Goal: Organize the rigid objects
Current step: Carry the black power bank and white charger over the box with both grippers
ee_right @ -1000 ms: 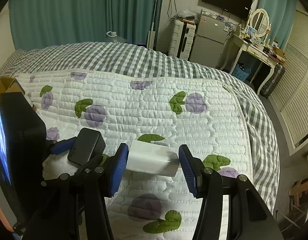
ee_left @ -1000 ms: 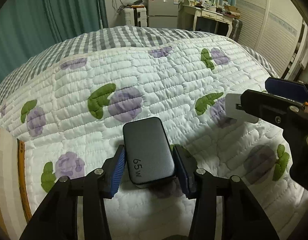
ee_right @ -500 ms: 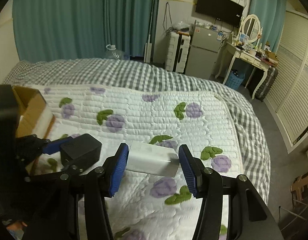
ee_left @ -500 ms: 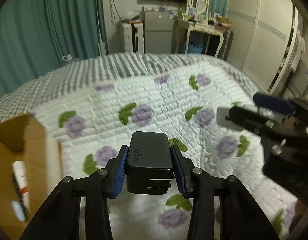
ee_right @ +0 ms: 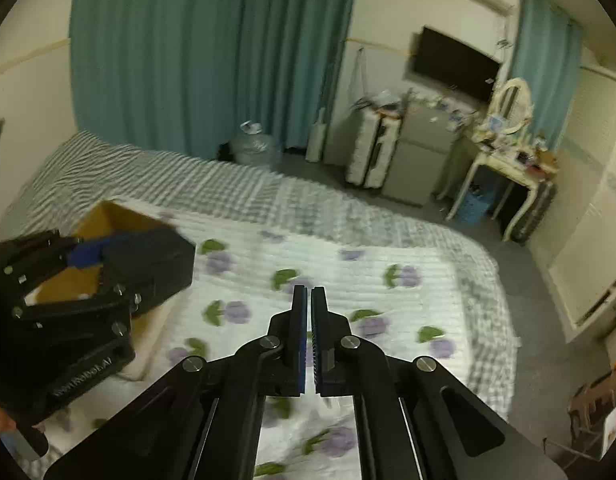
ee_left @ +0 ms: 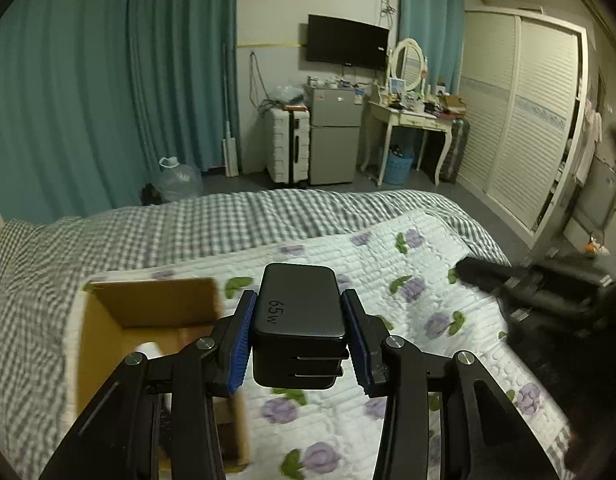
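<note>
Nearest the left wrist camera, the left gripper point(ee_left: 298, 330) is clamped on a dark grey charger block point(ee_left: 299, 320) marked 65W, its blue-padded jaws pressing the 2 long sides. The block is held in the air above the quilted bed point(ee_left: 427, 312), just right of an open cardboard box point(ee_left: 108, 320) that sits on the bed's left side. Something pale lies inside the box, too blurred to name.

Judged risk: the block hangs by the box's right wall, so letting go here could drop it on the rim or onto the quilt. The smooth casing might also slip between the pads.

In the right wrist view, the right gripper point(ee_right: 308, 320) has its jaws nearly together with nothing between them. It hovers over the flowered quilt, close enough to the left gripper point(ee_right: 88, 256) that the 2 could collide.
</note>
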`<state>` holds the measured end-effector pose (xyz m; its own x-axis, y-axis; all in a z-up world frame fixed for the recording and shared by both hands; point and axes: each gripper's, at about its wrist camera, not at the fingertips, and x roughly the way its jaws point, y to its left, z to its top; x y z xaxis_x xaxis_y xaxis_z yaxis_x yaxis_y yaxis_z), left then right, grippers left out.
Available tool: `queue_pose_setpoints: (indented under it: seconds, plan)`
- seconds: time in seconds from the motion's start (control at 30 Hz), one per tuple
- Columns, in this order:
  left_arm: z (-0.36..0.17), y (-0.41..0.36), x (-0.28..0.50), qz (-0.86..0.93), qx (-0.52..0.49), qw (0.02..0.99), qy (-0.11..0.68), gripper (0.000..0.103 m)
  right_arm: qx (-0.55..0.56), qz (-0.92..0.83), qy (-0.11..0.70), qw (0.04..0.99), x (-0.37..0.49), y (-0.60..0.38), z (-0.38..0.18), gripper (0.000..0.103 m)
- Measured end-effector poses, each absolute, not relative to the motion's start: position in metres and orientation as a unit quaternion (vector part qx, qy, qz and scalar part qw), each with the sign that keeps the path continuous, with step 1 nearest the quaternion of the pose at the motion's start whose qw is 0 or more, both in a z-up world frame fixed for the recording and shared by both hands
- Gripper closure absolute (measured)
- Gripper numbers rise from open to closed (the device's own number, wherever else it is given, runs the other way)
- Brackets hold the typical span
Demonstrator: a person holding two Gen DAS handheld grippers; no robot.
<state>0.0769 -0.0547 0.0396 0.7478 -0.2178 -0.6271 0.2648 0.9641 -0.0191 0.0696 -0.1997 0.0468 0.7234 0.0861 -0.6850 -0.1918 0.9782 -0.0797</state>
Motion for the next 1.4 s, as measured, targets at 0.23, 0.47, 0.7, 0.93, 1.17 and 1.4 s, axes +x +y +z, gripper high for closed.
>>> queue_pose_setpoints:
  seconds: [0.23, 0.47, 0.7, 0.93, 1.17, 1.4]
  plan:
    - [0.019, -0.010, 0.064, -0.126, 0.047, 0.928, 0.347, 0.061, -0.063, 0.096, 0.408, 0.905, 0.068, -0.181, -0.006, 0.102]
    - [-0.019, -0.024, 0.050, -0.157, 0.032, 0.915, 0.371, 0.060, -0.070, 0.083, 0.472, 0.875, 0.069, -0.202, -0.072, 0.059]
    - [-0.059, -0.067, 0.047, -0.175, 0.043, 0.902, 0.393, 0.060, -0.089, 0.082, 0.528, 0.840, 0.070, -0.218, -0.133, 0.055]
    - [-0.096, -0.092, 0.055, -0.178, 0.060, 0.886, 0.423, 0.060, -0.083, 0.083, 0.574, 0.811, 0.084, -0.221, -0.171, 0.055]
    - [-0.100, -0.090, 0.056, -0.170, 0.063, 0.886, 0.427, 0.060, -0.097, 0.077, 0.592, 0.797, 0.090, -0.221, -0.189, 0.056]
    - [-0.068, -0.074, 0.048, -0.170, 0.053, 0.900, 0.399, 0.060, -0.092, 0.070, 0.545, 0.831, 0.072, -0.221, -0.154, 0.063]
